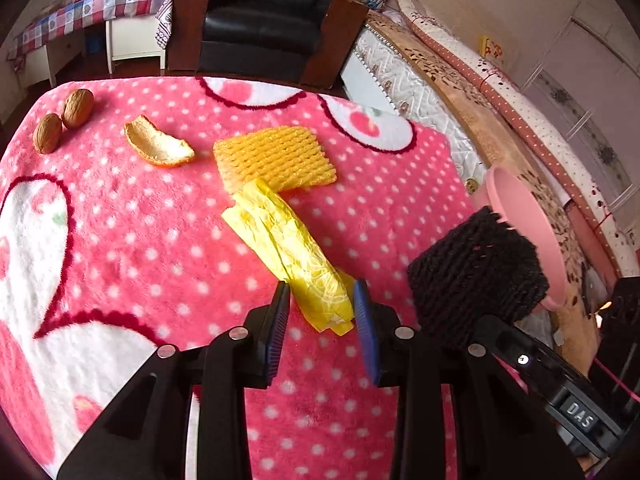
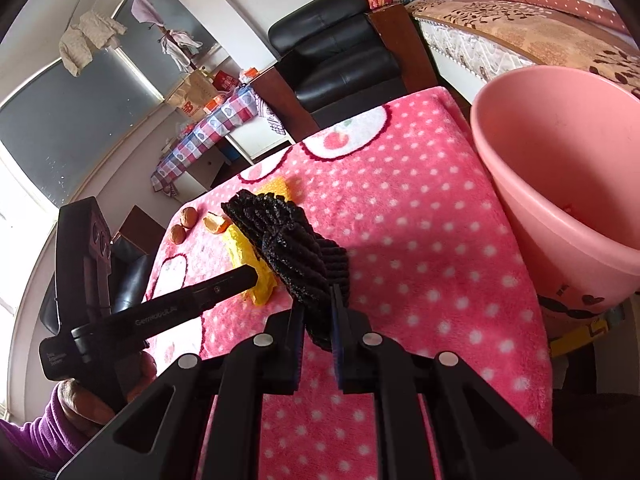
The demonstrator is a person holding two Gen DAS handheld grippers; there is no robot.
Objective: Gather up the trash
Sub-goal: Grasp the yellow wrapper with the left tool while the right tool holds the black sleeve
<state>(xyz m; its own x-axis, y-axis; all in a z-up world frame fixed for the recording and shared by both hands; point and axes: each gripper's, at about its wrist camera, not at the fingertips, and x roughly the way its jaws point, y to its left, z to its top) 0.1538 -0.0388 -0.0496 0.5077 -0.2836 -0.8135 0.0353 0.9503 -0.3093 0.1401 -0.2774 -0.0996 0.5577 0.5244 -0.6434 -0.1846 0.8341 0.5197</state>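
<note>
While right gripper (image 2: 316, 316) pinches black foam net (image 2: 292, 248) near pink bin (image 2: 560, 184), left gripper (image 1: 322, 312), open around yellow wrapper (image 1: 288, 248), may snag the fuzzy blanket (image 1: 140, 220) on closing.

On the table (image 1: 120, 240), two walnuts (image 1: 64, 120) lie at ten o'clock, a peel (image 1: 160, 144) beside them, foam netting (image 1: 276, 158) behind the wrapper (image 1: 288, 248); a bin (image 2: 560, 184) at three o'clock.
</note>
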